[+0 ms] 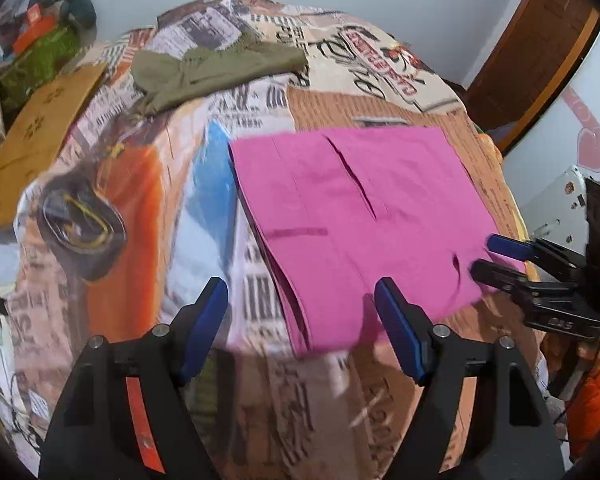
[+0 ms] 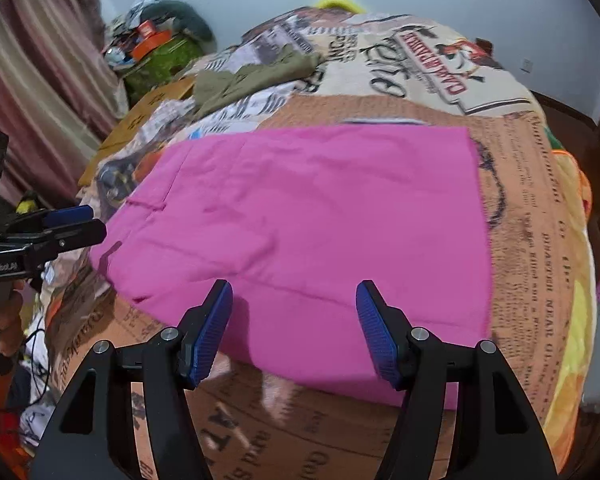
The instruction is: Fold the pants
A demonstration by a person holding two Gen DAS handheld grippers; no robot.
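The pink pants (image 1: pixel 360 208) (image 2: pixel 320 216) lie folded into a flat rectangle on the newspaper-print bedspread (image 1: pixel 140 184) (image 2: pixel 540 240). My left gripper (image 1: pixel 300 286) hovers open over the pants' near left corner, and its pads touch no cloth. It also shows at the left edge of the right wrist view (image 2: pixel 88 222). My right gripper (image 2: pixel 294 286) stands open above the pants' near edge with nothing pinched. In the left wrist view the right gripper (image 1: pixel 484 254) sits by the pants' near right corner.
A crumpled olive garment (image 1: pixel 212 72) (image 2: pixel 256 76) lies at the back of the bed. A cardboard sheet (image 1: pixel 40 128) (image 2: pixel 140 120) leans at the left, with a pile of clutter (image 1: pixel 40 40) (image 2: pixel 156 44) behind it. A curtain (image 2: pixel 40 80) hangs far left, and a wooden door frame (image 1: pixel 540 52) stands at the right.
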